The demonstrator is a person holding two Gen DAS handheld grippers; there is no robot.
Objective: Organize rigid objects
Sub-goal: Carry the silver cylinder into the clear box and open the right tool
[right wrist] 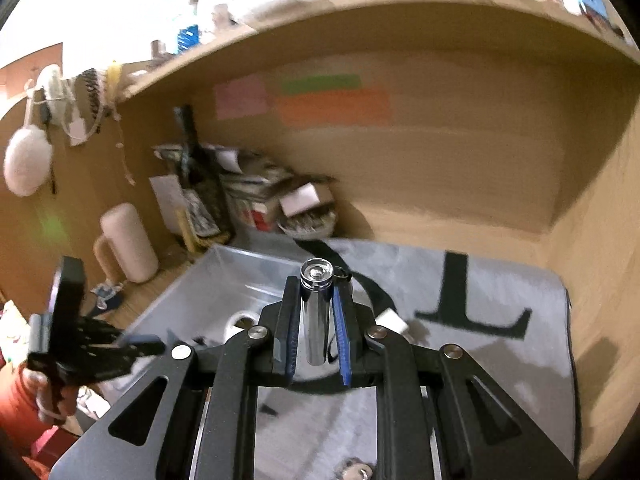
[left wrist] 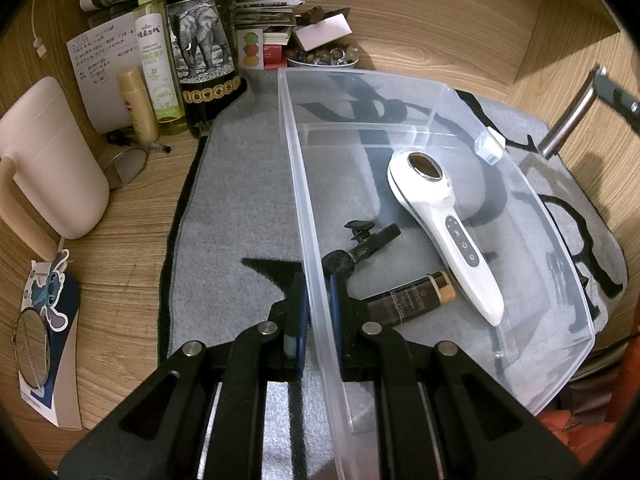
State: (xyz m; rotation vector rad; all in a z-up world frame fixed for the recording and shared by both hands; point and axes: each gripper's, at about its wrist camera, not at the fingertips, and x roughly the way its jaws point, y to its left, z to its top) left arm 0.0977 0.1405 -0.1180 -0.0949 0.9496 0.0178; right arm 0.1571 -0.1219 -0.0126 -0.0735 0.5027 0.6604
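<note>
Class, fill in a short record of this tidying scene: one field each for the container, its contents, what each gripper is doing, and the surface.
container: clear plastic bin
contents: white handheld device; black clip mount; dark tube
left gripper: shut on the bin's wall
right gripper: shut on a chrome cylinder
surface: grey mat on a wooden desk

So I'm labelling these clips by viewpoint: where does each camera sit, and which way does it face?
Left wrist: on the left gripper, looking down into the clear bin whose wall it clamps.
Right wrist: on the right gripper, facing the desk's back wall, gripping a silver cylinder; a hand shows.
Shared: bin, grey mat, cream jug.
</note>
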